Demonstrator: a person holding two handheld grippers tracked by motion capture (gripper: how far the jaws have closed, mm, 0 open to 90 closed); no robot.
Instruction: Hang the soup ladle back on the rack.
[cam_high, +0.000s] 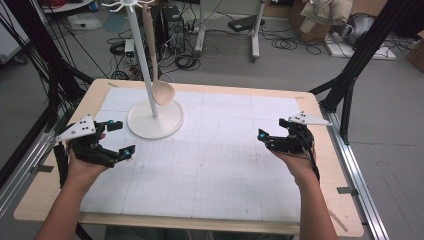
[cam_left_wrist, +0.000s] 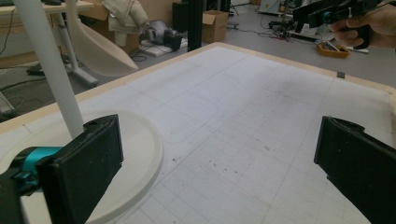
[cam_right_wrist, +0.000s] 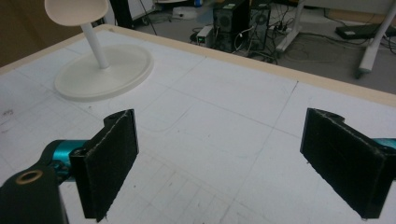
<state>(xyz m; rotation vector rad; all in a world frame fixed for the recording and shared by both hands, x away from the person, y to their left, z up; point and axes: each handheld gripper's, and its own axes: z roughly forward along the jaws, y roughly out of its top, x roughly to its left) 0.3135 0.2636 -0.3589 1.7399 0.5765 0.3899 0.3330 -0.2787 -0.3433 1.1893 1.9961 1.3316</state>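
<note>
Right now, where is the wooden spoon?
In the high view the wooden spoon hangs from the top of the white stand at the table's far left, bowl down just above the stand's round base, nearer the left gripper.

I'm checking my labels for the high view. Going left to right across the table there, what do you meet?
left gripper → white stand, a wooden spoon hanging from it → bare gridded mat → right gripper.
</note>
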